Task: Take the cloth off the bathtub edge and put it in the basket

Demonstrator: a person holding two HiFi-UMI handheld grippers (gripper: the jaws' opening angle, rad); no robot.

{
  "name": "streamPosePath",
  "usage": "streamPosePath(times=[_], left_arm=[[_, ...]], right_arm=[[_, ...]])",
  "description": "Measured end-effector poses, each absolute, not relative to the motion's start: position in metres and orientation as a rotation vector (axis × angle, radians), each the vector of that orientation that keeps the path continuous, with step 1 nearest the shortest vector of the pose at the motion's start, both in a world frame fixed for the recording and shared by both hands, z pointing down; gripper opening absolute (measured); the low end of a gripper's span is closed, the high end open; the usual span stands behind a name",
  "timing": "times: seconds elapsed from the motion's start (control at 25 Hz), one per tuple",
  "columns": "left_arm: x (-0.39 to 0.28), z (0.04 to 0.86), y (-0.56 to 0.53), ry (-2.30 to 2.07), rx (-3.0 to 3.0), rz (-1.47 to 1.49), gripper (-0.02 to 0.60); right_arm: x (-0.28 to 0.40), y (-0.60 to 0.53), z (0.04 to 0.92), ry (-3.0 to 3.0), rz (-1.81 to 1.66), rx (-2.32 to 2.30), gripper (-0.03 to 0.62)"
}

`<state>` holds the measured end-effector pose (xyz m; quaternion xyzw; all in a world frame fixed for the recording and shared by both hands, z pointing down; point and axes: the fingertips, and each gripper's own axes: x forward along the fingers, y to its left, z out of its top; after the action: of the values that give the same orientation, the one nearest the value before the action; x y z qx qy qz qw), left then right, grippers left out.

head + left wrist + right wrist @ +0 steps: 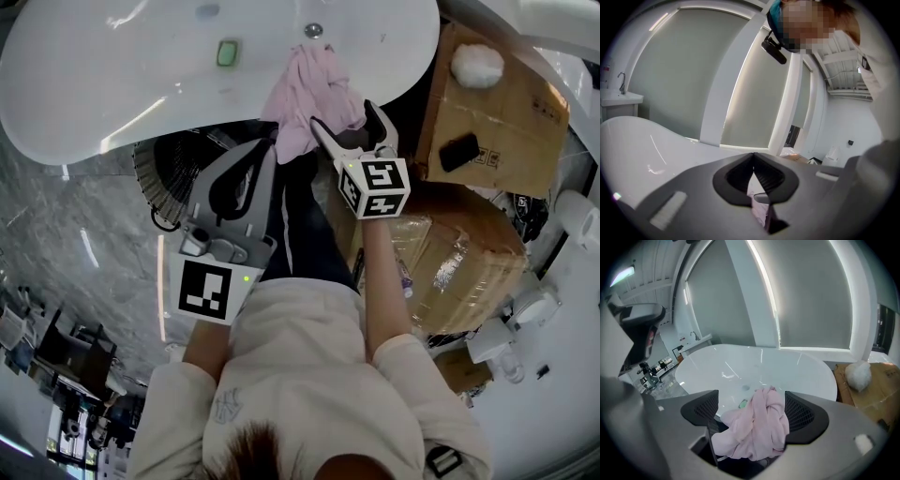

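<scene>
Right gripper (343, 113) angled down, straddling cloth (300, 84)

Glossy smooth bathtub (112, 94), soft matt pink cloth (305, 94), matt brown cardboard box (516, 112), possibly polished stone floor (84, 244)

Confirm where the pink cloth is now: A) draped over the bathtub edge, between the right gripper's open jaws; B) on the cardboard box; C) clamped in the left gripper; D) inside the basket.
A: the pink cloth hangs over the bathtub edge, and the right gripper has its jaws wide apart on either side of it.
</scene>
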<state>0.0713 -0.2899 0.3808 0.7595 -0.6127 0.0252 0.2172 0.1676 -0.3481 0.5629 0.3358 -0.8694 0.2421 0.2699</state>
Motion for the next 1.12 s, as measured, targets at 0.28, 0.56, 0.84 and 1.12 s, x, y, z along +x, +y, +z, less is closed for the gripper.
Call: streamPosePath(times=[0.28,0.56,0.84,1.12], left_arm=[[0.072,0.399,-0.284,-1.663,2.074,0.090,0.049],[0.069,0.408,-0.279,-1.634,2.049,0.090,0.049],[0.067,0.415,-0.279,-1.623,2.040,0.078,0.049],[0.067,0.419,-0.284,-1.613,2.034,0.079,0.049]], right_arm=[[0.153,-0.356,0.632,-2.241,0.729,0.874,0.437],[0.155,-0.367,0.676,-2.177,0.774,0.948,0.437],[0.154,-0.361,0.714,-2.108,0.797,0.899,0.436],[0.154,-0.361,0.720,-2.168,0.772,0.898,0.428]])
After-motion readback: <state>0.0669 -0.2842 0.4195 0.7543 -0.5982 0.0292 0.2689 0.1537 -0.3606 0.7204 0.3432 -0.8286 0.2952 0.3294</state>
